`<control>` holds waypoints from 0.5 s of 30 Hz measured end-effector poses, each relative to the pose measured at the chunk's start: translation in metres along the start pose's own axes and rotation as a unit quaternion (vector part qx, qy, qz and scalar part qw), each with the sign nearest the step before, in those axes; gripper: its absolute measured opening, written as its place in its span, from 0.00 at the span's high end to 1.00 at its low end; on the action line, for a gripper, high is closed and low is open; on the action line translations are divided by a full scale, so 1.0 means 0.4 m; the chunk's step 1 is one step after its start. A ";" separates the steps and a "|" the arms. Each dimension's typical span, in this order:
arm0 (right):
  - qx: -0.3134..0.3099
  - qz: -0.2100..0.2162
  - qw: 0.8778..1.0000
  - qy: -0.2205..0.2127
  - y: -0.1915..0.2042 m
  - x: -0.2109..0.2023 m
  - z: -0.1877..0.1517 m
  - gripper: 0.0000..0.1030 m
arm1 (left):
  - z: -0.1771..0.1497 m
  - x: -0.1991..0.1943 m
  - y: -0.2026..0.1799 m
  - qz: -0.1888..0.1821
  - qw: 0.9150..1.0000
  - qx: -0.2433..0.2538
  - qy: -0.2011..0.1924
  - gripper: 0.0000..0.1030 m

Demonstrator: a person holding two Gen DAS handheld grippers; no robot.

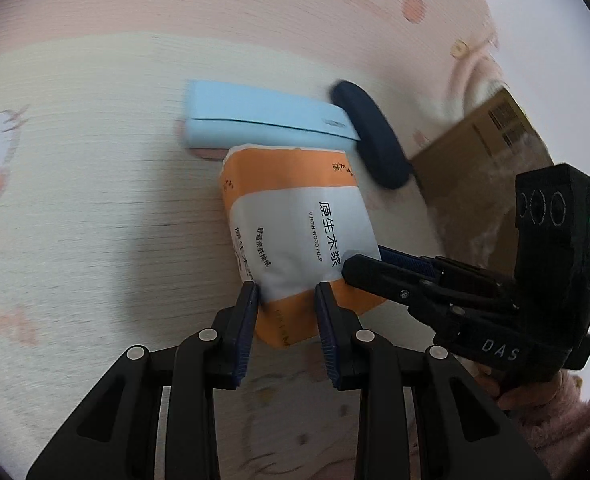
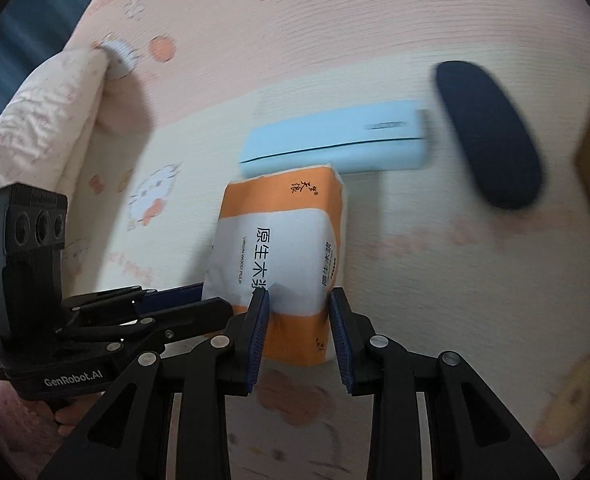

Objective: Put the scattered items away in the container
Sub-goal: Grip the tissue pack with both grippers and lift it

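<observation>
On the pink bedspread point(image 1: 95, 220), both grippers are pinching one tissue pack point(image 1: 295, 224).

The left gripper point(image 1: 287, 292) and right gripper point(image 2: 299, 296) are each clamping narrowly on its near end, "VIRGIN WOOD PULP" facing up, beside a blue case point(image 1: 263, 124) and navy pouch point(image 1: 371, 140). Only the left view is showing the box point(image 1: 475, 152).

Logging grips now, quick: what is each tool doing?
Left tool: closed on the tissue pack.
Right tool: closed on the same tissue pack.
</observation>
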State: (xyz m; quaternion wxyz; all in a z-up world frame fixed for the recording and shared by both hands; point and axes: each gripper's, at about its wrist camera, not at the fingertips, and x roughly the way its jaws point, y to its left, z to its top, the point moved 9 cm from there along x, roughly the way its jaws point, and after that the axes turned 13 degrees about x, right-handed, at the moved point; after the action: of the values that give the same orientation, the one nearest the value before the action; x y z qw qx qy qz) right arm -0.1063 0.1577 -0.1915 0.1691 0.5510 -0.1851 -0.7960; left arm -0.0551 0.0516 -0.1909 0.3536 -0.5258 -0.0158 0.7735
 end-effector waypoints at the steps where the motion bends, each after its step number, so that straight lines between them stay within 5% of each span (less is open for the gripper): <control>1: 0.004 -0.006 1.000 -0.005 -0.015 -0.010 0.001 0.73 | 0.004 0.012 -0.018 -0.006 1.000 0.005 0.004 0.69; 15: 0.054 -0.045 0.996 -0.055 -0.165 -0.110 0.015 0.73 | 0.052 0.105 -0.169 -0.016 0.997 0.076 0.031 0.69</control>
State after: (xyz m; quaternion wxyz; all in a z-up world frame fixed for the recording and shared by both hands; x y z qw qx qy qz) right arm -0.1016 0.2368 -0.1857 0.0923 0.5224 -0.2116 -0.8209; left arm -0.0445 0.1332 -0.1886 0.4050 -0.5207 0.0455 0.7502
